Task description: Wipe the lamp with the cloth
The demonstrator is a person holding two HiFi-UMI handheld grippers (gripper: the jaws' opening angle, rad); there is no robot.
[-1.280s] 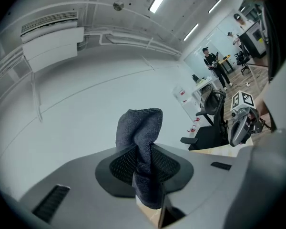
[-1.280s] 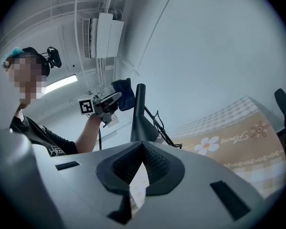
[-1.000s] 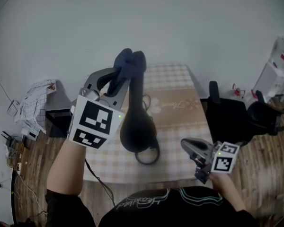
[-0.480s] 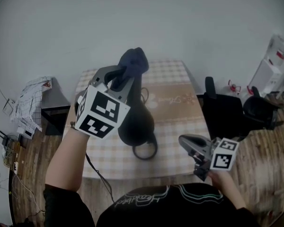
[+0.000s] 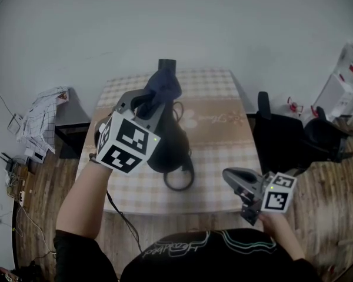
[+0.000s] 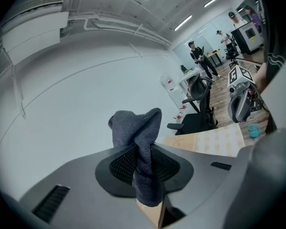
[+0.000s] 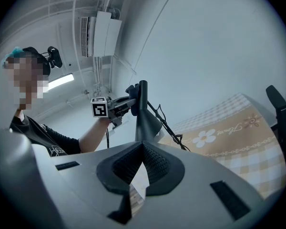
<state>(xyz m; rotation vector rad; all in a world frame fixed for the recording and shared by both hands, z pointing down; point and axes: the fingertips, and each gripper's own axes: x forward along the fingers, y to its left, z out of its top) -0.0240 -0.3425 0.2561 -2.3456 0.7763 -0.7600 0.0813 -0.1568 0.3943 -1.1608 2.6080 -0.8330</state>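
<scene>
A black lamp (image 5: 172,147) stands on the checked table (image 5: 223,143), its upper end (image 5: 166,64) poking up behind the cloth. My left gripper (image 5: 153,98) is shut on a dark blue cloth (image 5: 164,84), which is pressed against the lamp's stem near the top. From the left gripper view the cloth (image 6: 139,130) sticks up between the shut jaws. My right gripper (image 5: 232,176) hovers at the table's near right edge, shut with nothing in it. The right gripper view shows the lamp (image 7: 144,114), the left gripper (image 7: 123,104) beside it, and the lamp's cable (image 7: 168,125).
A black office chair (image 5: 282,141) stands right of the table. A low side table (image 5: 67,122) with a heap of checked fabric (image 5: 42,122) is at the left. White equipment (image 5: 344,81) stands far right. Cables trail on the wooden floor (image 5: 15,192).
My left gripper has slid the cloth down off the lamp's top end, which now shows above the cloth. The right gripper has hardly moved.
</scene>
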